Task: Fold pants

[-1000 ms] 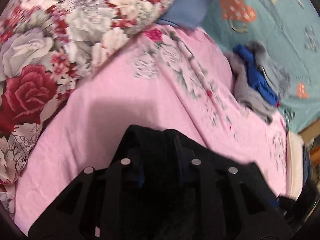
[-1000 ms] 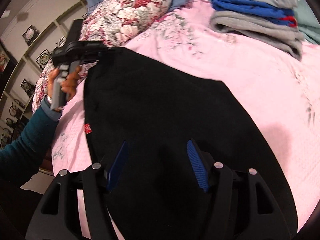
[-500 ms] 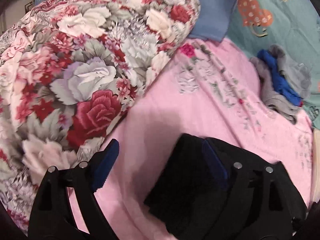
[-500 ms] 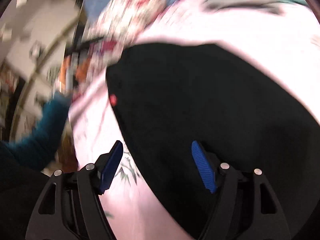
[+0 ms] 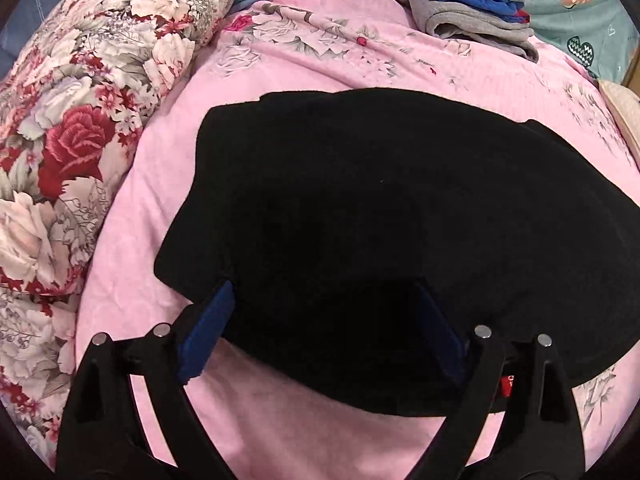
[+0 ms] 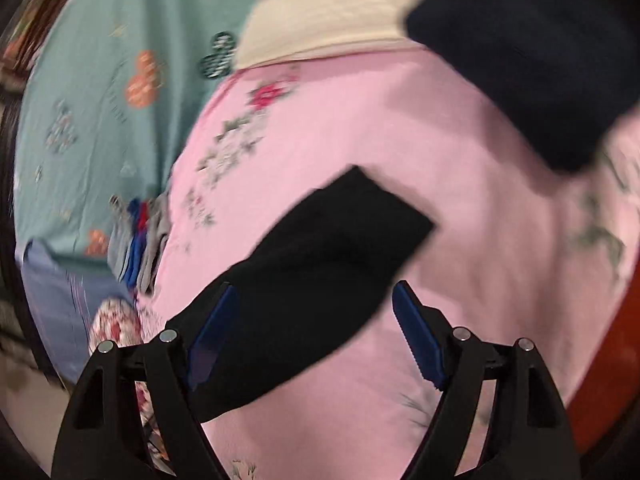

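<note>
Your left tool (image 5: 324, 320) stood with its jaws spread wide, gripping nothing; the black pants (image 5: 380, 220) lay flat on the pink bedsheet (image 5: 320, 60) directly ahead of it, their near edge running across the gap between the two blue pads (image 5: 206, 328), the left pad at the cloth's edge and the right one dark against the fabric; a small red tag (image 5: 507, 385) showed just right of that tool's right finger; to the tool's left lay the floral quilt (image 5: 80, 120), and far ahead and to the right sat a folded stack of grey and blue clothes (image 5: 472, 4) beside teal bedding (image 5: 580, 12). Your right tool (image 6: 314, 332) was likewise wide apart and empty; its view was blurred, yet a narrow end of the black pants (image 6: 320, 264) reached from its left pad forward between the fingers, resting on the pink sheet (image 6: 400, 120); another dark mass of fabric (image 6: 540, 52) sat far ahead to the right, and whether it belonged to the same garment could not be told; the clothes stack (image 6: 138, 240) appeared small off to that tool's left.
</note>
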A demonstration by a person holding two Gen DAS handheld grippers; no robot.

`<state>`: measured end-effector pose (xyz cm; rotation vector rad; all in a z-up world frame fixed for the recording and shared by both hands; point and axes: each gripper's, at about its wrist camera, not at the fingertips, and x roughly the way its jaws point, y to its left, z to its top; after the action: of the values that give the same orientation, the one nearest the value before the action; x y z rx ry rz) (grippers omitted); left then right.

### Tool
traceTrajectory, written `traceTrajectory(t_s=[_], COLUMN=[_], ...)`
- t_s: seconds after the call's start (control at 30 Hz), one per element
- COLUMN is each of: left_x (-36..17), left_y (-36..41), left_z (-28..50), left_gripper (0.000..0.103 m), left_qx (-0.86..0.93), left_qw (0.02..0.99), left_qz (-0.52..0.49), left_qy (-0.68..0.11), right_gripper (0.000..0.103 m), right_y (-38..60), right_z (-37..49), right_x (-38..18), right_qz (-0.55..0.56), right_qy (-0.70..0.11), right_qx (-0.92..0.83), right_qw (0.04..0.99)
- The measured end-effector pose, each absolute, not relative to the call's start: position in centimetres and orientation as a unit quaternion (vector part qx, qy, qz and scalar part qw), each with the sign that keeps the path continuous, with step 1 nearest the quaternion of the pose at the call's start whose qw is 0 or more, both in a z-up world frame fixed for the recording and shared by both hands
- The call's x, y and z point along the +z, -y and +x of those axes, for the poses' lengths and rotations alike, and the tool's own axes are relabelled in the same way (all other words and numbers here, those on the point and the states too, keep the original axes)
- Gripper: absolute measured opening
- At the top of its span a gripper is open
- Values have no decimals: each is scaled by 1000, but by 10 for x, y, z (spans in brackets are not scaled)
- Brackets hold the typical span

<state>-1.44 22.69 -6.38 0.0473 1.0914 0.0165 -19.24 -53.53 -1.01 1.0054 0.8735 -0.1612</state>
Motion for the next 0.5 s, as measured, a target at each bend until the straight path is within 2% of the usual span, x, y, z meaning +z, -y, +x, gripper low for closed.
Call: traceTrajectory(t_s=[0.1, 0.23, 0.27, 0.37, 0.5], left_x=[-63, -65, -66, -67, -66], left_y=[-233, -232, -230, -228, -228], left_z=[-11, -10, -8, -5, -4], left_gripper=[85, 83, 83, 83, 83], left_qx=[15, 48, 59, 81, 85], left_qw=[850, 847, 847, 845, 845], left_qz=[13, 18, 24, 25, 27], left_qy=[-527, -529, -528, -528, -527], right_gripper=[80, 80, 83, 90, 91], right_y=[532, 521, 521, 524, 524], right_z=[-187, -161, -151, -140, -139], right_x=[-14, -24, -26, -32, -32], right_qz=[458, 419, 410, 424, 444], right_qy=[-420, -450, -458, -454, -427], right_qx=[-68, -59, -55, -42, -26], right_qw=[780, 787, 787, 783, 787])
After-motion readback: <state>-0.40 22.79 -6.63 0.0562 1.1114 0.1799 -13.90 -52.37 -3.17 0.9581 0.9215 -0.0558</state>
